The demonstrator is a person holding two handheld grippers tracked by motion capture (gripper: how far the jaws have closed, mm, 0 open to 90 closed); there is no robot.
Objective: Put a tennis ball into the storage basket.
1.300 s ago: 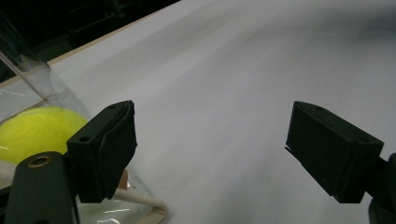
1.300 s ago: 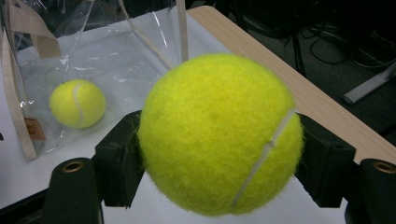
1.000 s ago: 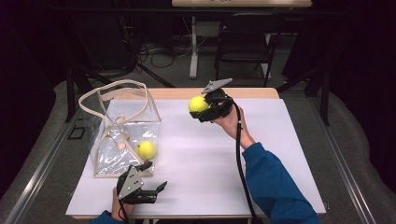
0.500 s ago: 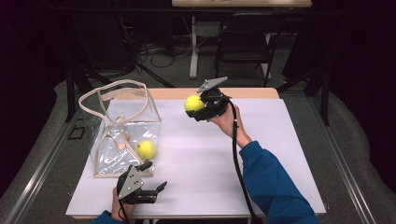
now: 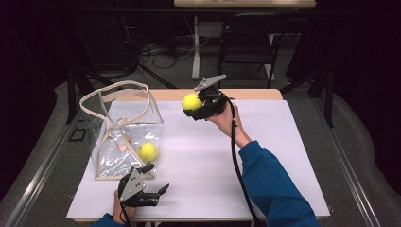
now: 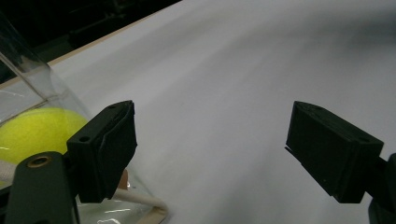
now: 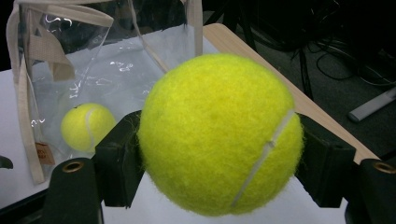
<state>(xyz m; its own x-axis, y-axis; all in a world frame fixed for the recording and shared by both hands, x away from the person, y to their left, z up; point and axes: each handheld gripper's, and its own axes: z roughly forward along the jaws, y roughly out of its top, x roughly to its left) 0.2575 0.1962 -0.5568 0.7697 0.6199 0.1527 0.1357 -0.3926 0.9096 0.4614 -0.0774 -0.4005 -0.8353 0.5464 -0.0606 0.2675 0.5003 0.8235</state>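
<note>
My right gripper is raised above the far middle of the white table, shut on a yellow tennis ball. A clear plastic bag with beige handles stands at the left and holds a second tennis ball. The held ball hangs to the right of the bag's open top. Near the table's front edge my left gripper rests open, just in front of the bag's near right corner, with nothing between its jaws.
The white table top lies bare between bag and right arm. A black cable trails along the blue sleeve. Behind the table stand dark chair and desk legs on a grey floor.
The right gripper with the ball has drifted slightly left toward the bag. The left gripper has kept still.
</note>
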